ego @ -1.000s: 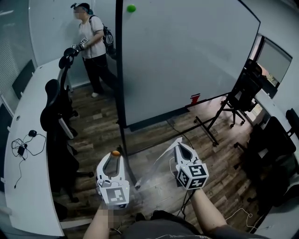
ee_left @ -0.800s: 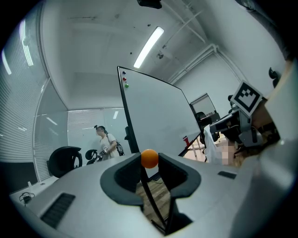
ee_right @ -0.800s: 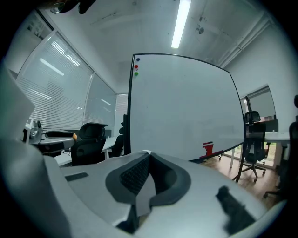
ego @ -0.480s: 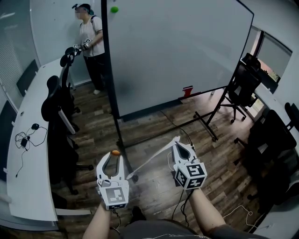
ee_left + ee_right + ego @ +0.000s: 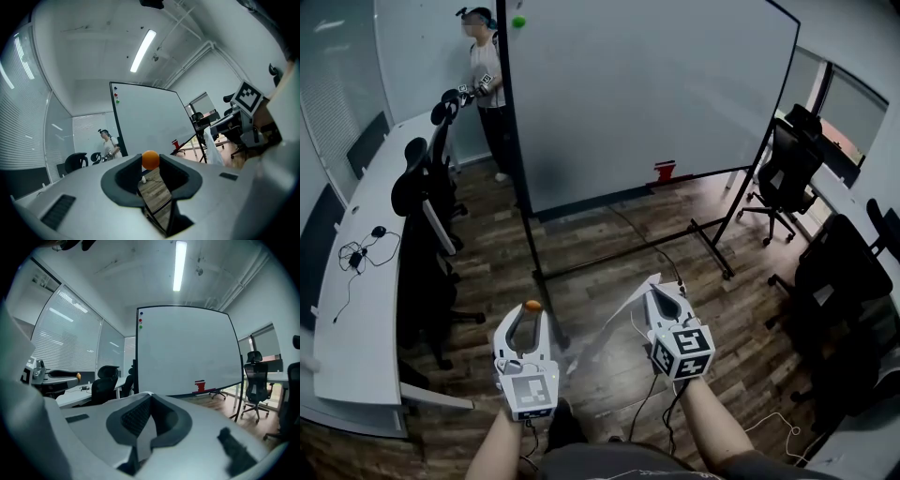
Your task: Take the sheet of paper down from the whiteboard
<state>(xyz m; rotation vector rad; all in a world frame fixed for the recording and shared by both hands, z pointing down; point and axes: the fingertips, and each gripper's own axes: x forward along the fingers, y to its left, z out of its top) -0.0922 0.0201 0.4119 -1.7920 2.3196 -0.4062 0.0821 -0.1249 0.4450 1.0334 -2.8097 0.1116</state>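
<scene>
The whiteboard (image 5: 647,94) stands on its wheeled frame across the floor from me, its face bare except for a green magnet (image 5: 517,22) at the top left corner. The sheet of paper (image 5: 609,328) is off the board. It hangs edge-on from my right gripper (image 5: 656,286), which is shut on it, and shows as a pale strip (image 5: 143,437) between the jaws. My left gripper (image 5: 532,311) is shut on a small orange ball (image 5: 150,160) at its tips. Both grippers are held low in front of me, level, side by side.
A red object (image 5: 665,172) sits on the board's bottom rail. A person (image 5: 487,84) stands behind the board's left edge. Black office chairs (image 5: 427,216) line a curved white desk (image 5: 356,309) at left; more chairs (image 5: 792,159) are at right. Cables lie on the wooden floor (image 5: 609,253).
The whiteboard has drawn farther off and slid left in the head view as I back away. Both grippers keep their holds on the ball and the paper.
</scene>
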